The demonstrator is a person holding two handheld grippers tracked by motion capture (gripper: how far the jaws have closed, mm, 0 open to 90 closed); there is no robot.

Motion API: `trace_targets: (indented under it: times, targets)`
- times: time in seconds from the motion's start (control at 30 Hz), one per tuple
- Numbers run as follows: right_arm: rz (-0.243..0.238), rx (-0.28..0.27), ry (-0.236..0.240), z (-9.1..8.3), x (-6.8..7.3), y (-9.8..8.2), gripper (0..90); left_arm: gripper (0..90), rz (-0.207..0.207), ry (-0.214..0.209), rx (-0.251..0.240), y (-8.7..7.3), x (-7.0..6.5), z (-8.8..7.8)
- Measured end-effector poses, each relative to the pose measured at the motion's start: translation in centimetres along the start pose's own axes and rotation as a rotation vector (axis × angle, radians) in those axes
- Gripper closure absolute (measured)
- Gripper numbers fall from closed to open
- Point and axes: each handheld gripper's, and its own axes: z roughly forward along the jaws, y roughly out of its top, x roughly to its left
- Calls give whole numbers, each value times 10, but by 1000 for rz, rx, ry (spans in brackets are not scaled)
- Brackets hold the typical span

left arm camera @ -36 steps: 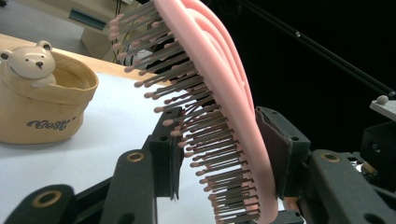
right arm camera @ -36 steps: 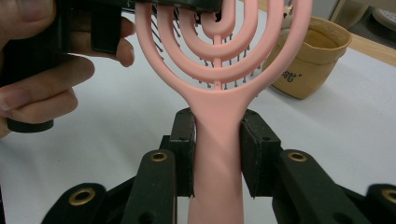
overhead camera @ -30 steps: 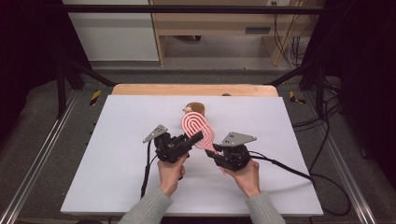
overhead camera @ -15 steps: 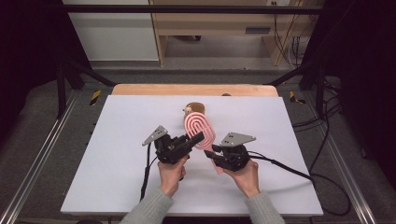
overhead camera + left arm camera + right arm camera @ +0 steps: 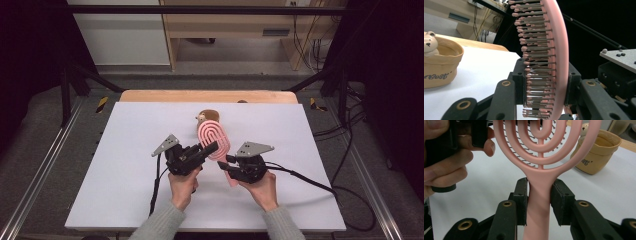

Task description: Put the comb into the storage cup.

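A pink hairbrush (image 5: 216, 141) with a looped, open-work head is held above the white bench (image 5: 125, 130) between both tools. The left hand-held gripper (image 5: 212, 148) is clamped across the brush head, one pad on the bristle side and the other on the smooth back. The right hand-held gripper (image 5: 225, 164) grips the handle (image 5: 539, 202) just below the head, pads pressing on both its sides. Behind the brush, near the far edge, a tan cup (image 5: 439, 65) with a small bear figure (image 5: 430, 43) on its rim stands on the bench.
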Motion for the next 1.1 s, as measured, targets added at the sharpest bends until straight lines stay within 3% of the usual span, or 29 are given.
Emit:
trace_targets:
  times: [0.27,0.43,0.63,0.83,0.93,1.1]
  targets:
    - [8,-15,16,-1,-1,1,578,634,6,12,-8,5,3,-3]
    - [9,-30,11,-3,-3,3,423,633,30,37,-13,9,6,-7]
    - [30,-71,19,-6,-9,3,298,633,50,58,-20,14,9,-12]
    - [50,-97,0,-12,-16,0,228,632,60,66,-19,18,12,-15]
    - [36,-83,-27,-13,-18,1,157,632,69,73,-19,19,13,-16]
    - [54,-116,-43,-15,-24,-5,135,632,80,79,-24,23,14,-19]
